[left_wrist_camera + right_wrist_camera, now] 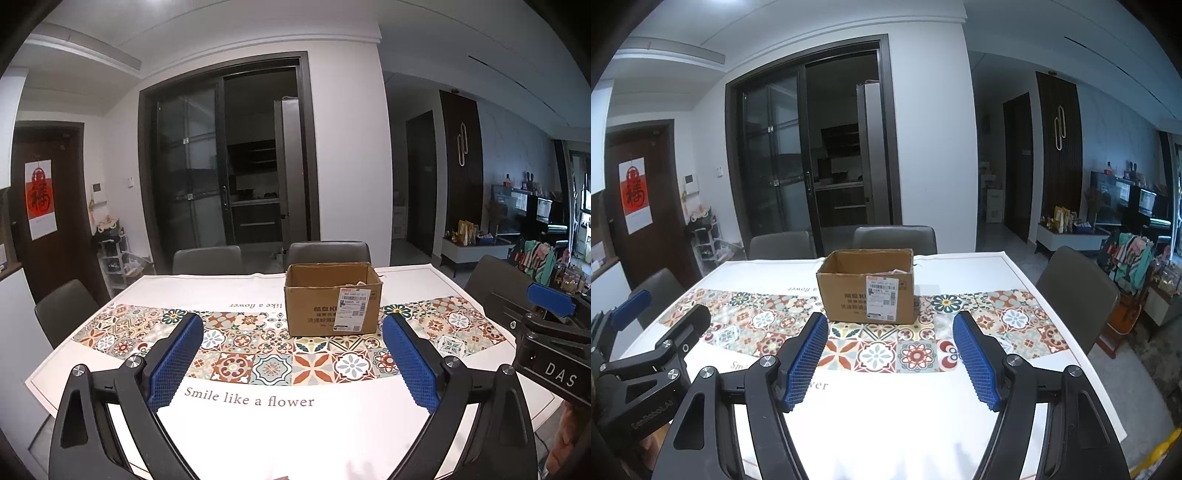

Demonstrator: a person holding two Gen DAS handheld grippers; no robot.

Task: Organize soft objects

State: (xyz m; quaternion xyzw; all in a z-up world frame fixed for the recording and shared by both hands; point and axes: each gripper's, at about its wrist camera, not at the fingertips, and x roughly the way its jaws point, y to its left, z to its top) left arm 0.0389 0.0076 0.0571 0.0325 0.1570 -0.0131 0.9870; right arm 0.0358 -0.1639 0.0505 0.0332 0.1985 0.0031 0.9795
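Both sets of tongs hover low over the near edge of the worktop (295, 435), holding nothing: the left tongs (291, 354) stand wide, the right tongs (890, 350) somewhat narrower but also parted. Beyond them the patterned cloth (886, 354) carries no loose soft objects. Farther back sits an open cardboard box (332, 299), with something pale just showing above its rim. Judging by that, the sorting looks finished or nearly so.
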